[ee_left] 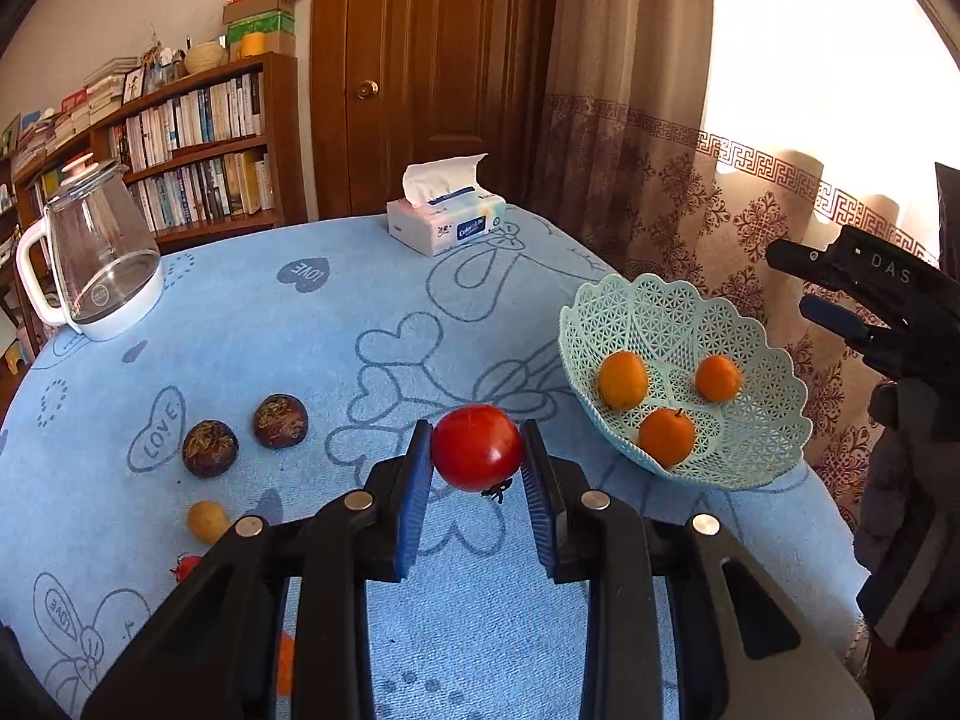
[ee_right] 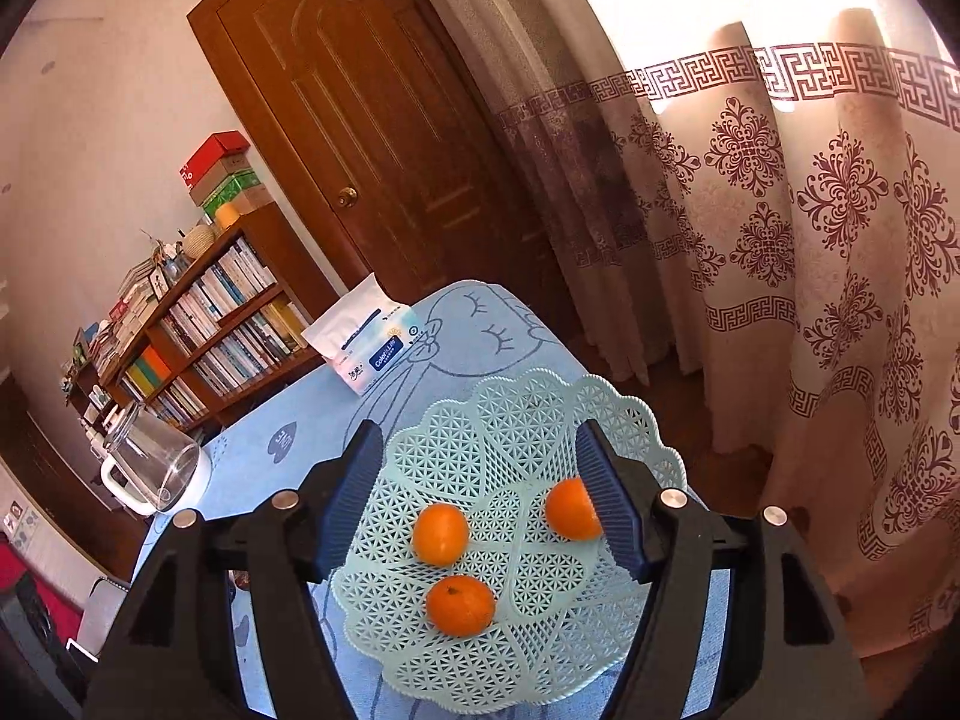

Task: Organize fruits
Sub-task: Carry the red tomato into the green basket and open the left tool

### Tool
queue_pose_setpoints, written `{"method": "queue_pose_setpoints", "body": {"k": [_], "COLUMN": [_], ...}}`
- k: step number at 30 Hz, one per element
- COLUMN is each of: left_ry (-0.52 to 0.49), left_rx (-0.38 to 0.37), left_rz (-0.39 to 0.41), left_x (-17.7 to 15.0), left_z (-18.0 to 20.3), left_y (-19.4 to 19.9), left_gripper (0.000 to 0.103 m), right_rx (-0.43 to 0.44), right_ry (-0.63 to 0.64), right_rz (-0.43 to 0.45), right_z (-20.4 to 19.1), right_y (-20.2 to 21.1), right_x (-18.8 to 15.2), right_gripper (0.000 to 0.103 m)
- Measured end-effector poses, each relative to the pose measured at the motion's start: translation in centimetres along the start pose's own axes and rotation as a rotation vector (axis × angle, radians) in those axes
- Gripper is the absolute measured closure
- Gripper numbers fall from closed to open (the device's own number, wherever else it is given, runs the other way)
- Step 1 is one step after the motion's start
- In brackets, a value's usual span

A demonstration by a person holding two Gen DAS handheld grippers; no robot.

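Note:
My left gripper (ee_left: 477, 449) is shut on a red tomato (ee_left: 476, 447), held above the blue cloth to the left of the pale green lattice basket (ee_left: 738, 438). Three oranges (ee_left: 623, 380) lie in that basket. In the right wrist view my right gripper (ee_right: 480, 462) stands open above the basket (ee_right: 522, 414), nothing between its blue pads; one orange (ee_right: 441, 533) sits near the middle, another orange (ee_right: 461, 605) nearer, a third orange (ee_right: 569, 507) beside the right finger. That right gripper (ee_left: 840, 294) also shows at the right edge of the left wrist view.
Two dark brown round fruits (ee_left: 281, 421) and a small yellow fruit (ee_left: 207, 519) lie on the cloth at left, with a small red fruit (ee_left: 186, 566) near the left finger. A glass kettle (ee_left: 99, 252) stands far left, a tissue pack (ee_left: 447, 222) at the back. Curtains (ee_right: 810, 240) hang right.

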State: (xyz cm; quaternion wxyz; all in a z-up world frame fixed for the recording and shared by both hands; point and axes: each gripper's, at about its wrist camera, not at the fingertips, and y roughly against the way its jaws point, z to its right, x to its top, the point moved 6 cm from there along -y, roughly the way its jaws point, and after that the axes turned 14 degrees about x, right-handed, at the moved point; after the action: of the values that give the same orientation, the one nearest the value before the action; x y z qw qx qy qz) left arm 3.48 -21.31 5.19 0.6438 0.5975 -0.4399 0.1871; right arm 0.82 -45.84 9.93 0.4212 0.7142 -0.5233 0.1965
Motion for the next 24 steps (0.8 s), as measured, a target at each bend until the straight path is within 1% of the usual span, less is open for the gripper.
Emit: {"method": "queue_pose_setpoints", "body": {"k": [8, 18, 19, 20, 22, 24], "left_ry": [-0.067, -0.126, -0.127, -0.124, -0.109, -0.099], "left_rx": [-0.048, -0.097, -0.097, -0.098, -0.087, -0.078], "left_rz": [0.009, 0.019, 0.017, 0.014, 0.017, 0.013], "left_x": [1.2, 1.8, 1.7, 1.6, 1.6, 1.6], "left_z": [4.6, 8.4, 8.4, 8.4, 7.9, 7.3], "left_y": [-1.6, -3.2, -3.3, -3.4, -3.5, -3.6], "left_gripper": [0.073, 0.073, 0.071, 0.061, 0.047, 0.047], "right_rx": [0.009, 0.007, 0.007, 0.006, 0.005, 0.005], "right_ry": [-0.015, -0.025, -0.024, -0.024, -0.028, -0.03], "right_rz": [0.01, 0.005, 0.005, 0.005, 0.005, 0.005], "right_z": [0.2, 0.3, 0.3, 0.2, 0.4, 0.5], "right_y": [0.3, 0.0, 0.0, 0.0, -0.1, -0.1], "right_x": [0.2, 0.1, 0.1, 0.0, 0.0, 0.0], "right_gripper": [0.033, 0.033, 0.033, 0.033, 0.033, 0.033]}}
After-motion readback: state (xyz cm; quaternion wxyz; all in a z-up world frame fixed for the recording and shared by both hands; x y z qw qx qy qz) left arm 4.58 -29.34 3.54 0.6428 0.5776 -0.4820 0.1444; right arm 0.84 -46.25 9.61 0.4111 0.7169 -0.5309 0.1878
